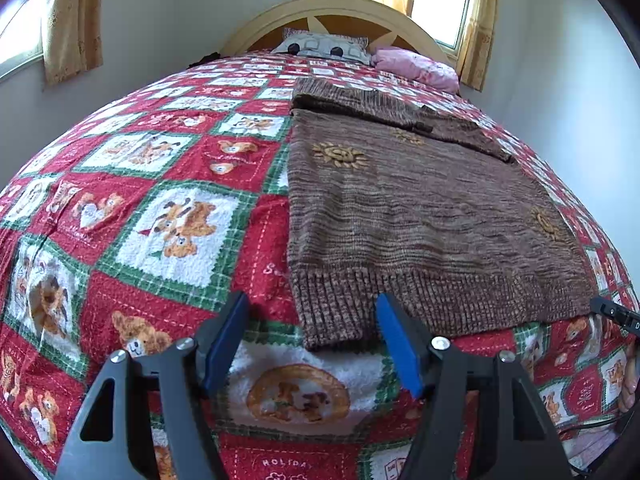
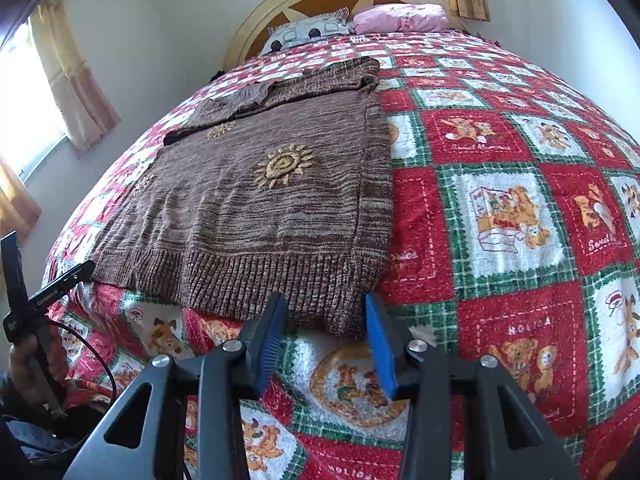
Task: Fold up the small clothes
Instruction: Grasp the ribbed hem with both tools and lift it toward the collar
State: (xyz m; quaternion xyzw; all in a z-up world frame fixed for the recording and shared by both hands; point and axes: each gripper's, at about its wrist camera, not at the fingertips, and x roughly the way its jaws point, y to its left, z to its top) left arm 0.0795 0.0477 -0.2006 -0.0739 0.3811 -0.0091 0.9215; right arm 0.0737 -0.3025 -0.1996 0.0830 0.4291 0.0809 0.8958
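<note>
A brown knit sweater (image 1: 420, 208) with embroidered suns lies flat on the bed, sleeves folded across its top, ribbed hem toward me. It also shows in the right wrist view (image 2: 256, 200). My left gripper (image 1: 312, 308) is open and empty, its blue pads straddling the hem's near left corner just in front of it. My right gripper (image 2: 326, 310) is open and empty, just in front of the hem's near right corner. The left gripper (image 2: 48, 288) appears at the left edge of the right wrist view; the right gripper's tip (image 1: 614, 314) at the right edge of the left wrist view.
The bed is covered by a red, green and white holiday quilt (image 1: 160, 200) with teddy bear squares. A grey patterned pillow (image 1: 324, 48) and a pink pillow (image 1: 416, 66) lie against the headboard (image 1: 340, 8). Walls and curtained windows surround the bed.
</note>
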